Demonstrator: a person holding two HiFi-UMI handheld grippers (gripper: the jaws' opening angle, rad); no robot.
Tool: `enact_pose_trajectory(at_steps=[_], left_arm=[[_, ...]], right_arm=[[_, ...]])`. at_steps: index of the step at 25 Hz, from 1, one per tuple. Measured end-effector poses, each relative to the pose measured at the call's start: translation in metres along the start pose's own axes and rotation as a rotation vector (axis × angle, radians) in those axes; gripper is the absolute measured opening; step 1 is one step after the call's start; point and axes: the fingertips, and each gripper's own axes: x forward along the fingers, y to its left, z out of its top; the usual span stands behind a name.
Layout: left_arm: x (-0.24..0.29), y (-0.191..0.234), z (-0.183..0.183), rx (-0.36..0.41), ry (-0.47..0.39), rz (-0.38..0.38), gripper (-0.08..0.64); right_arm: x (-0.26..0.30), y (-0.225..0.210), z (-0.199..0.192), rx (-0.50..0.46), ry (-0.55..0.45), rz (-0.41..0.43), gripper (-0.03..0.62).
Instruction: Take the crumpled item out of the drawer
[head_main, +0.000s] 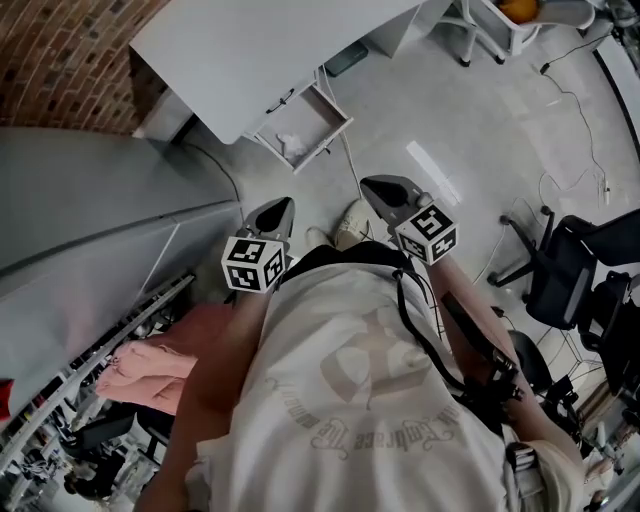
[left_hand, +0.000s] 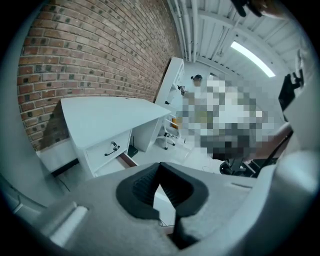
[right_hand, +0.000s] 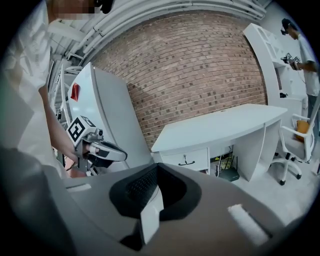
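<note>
Brick wall (head_main: 70, 50) at upper left of the head view. White surface (head_main: 250, 50) beside it, top centre. Open drawer (head_main: 312, 115) below that surface's lower edge (upper drawer (left_hand: 102, 155) shut, handle showing). Left tongs (head_main: 284, 204) and right tongs (head_main: 372, 185) mid-frame, well apart from the open drawer, both pressed together, pinching nothing. Crumpled item (head_main: 293, 146), white, in the open drawer's lower-left end.

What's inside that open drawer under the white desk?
A small crumpled white item lies in the open white drawer. The rest of the drawer's visible bottom looks bare. Its back part is hidden beneath the flat white desk top.
</note>
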Motion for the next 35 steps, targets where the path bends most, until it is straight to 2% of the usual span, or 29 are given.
enact_pose_trajectory(at_steps=[6,12,18,31,35], left_arm=[[0.031,0.001,0.007,0.021,0.066,0.018,0.003],[0.059,0.003,0.016,0.035,0.112,0.039,0.003],[0.074,0.019,-0.001,0.036,0.194,0.038,0.003],[0.153,0.071,-0.006,0.091,0.299,-0.044,0.003],[0.173,0.082,-0.002,0.102,0.314,-0.041,0.003]], right_arm=[[-0.001,-0.04,0.001,0.029,-0.016,0.003,0.008],[0.008,-0.06,-0.003,0.041,-0.016,0.038,0.008],[0.023,-0.072,-0.013,0.103,-0.032,0.018,0.008],[0.058,-0.128,-0.042,0.219,-0.021,-0.134,0.008],[0.064,-0.137,-0.048,0.217,0.002,-0.143,0.008]])
